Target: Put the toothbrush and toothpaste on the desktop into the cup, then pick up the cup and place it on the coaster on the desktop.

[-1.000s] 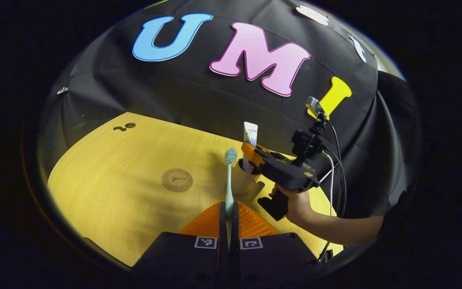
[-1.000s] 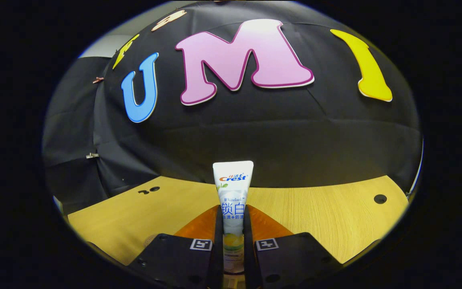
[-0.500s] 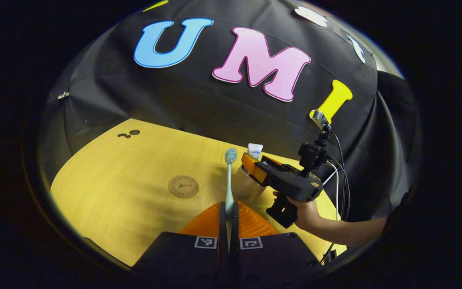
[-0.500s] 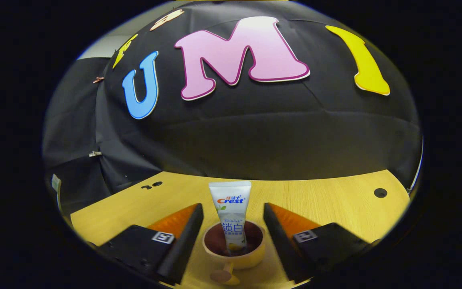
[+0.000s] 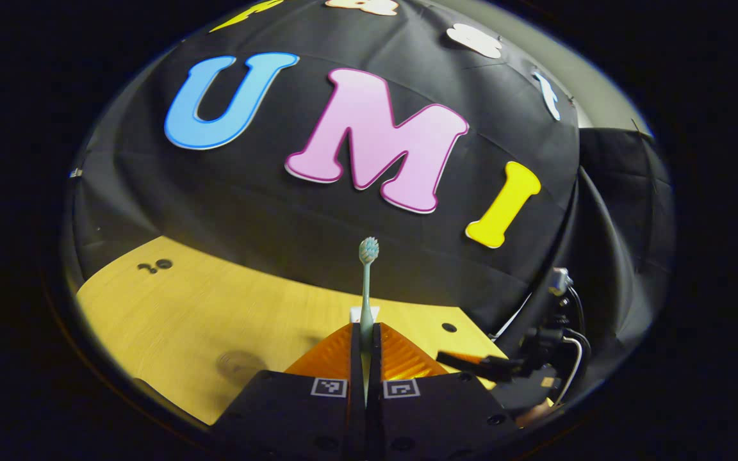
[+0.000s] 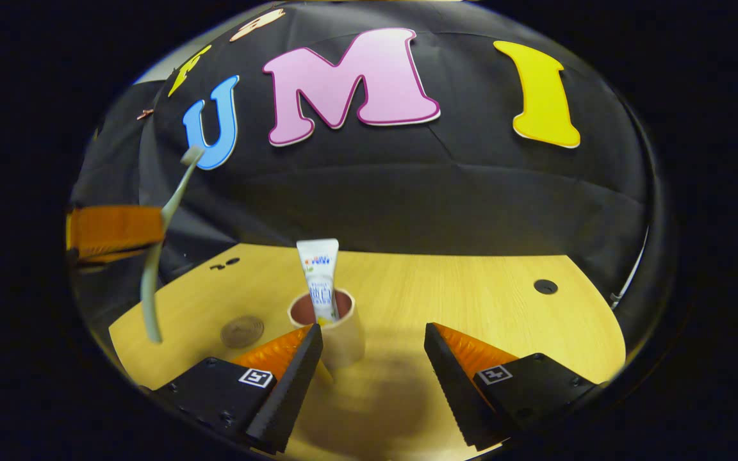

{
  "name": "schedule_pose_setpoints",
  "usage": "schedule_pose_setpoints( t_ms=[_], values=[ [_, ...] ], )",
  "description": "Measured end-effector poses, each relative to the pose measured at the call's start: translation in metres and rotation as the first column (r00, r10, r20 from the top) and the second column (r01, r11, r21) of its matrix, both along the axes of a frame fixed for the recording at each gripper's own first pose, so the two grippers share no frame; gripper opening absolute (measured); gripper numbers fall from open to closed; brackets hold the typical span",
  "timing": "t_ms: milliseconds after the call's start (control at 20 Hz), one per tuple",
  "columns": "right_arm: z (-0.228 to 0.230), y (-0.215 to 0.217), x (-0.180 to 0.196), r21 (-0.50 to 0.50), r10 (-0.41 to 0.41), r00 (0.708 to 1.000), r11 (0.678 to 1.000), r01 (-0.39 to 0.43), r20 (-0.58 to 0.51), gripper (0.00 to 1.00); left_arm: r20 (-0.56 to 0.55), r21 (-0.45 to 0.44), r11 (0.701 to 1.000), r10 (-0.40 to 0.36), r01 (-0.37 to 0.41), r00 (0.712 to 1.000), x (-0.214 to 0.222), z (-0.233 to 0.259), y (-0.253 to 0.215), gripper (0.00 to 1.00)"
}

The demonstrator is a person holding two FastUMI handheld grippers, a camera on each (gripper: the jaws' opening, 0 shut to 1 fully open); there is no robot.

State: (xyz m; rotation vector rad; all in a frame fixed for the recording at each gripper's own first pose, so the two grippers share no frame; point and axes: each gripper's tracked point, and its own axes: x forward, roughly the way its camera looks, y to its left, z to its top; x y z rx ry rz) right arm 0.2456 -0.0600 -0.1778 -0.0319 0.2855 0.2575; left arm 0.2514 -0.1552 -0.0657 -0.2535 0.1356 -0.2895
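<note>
Toothbrush (image 5: 366, 282) upright, bristles uppermost

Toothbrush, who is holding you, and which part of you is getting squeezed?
The left gripper holds the pale green plastic toothbrush by its handle, bristle head pointing up. The right gripper is open and holds nothing.

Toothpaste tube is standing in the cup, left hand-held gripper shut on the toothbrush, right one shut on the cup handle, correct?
Not quite. The right hand-held gripper is open and holds nothing, as the right gripper view shows. The white toothpaste tube does stand in the tan cup, and the left hand-held gripper is shut on the pale green toothbrush.
</note>
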Motion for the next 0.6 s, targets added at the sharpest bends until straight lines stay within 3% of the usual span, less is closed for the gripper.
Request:
schedule_pose_setpoints(
  t_ms=[200,350,600],
  values=[
    [-0.021,-0.014,-0.027,0.005,-0.008,0.997,1.000,0.008,-0.078,0.98,0.104,0.026,0.999,-0.038,0.035,0.994,0.045,0.002,-0.020,0.06],
    [-0.031,-0.025,-0.033,-0.019,-0.004,0.994,1.000,0.002,-0.109,0.98,0.148,0.009,0.998,-0.063,0.062,0.987,0.073,-0.007,-0.034,0.06],
    [-0.042,-0.040,-0.040,0.021,-0.035,0.986,0.999,0.039,-0.164,0.98,0.206,-0.004,0.995,-0.095,0.099,0.974,0.102,-0.027,-0.047,0.06]
  ],
)
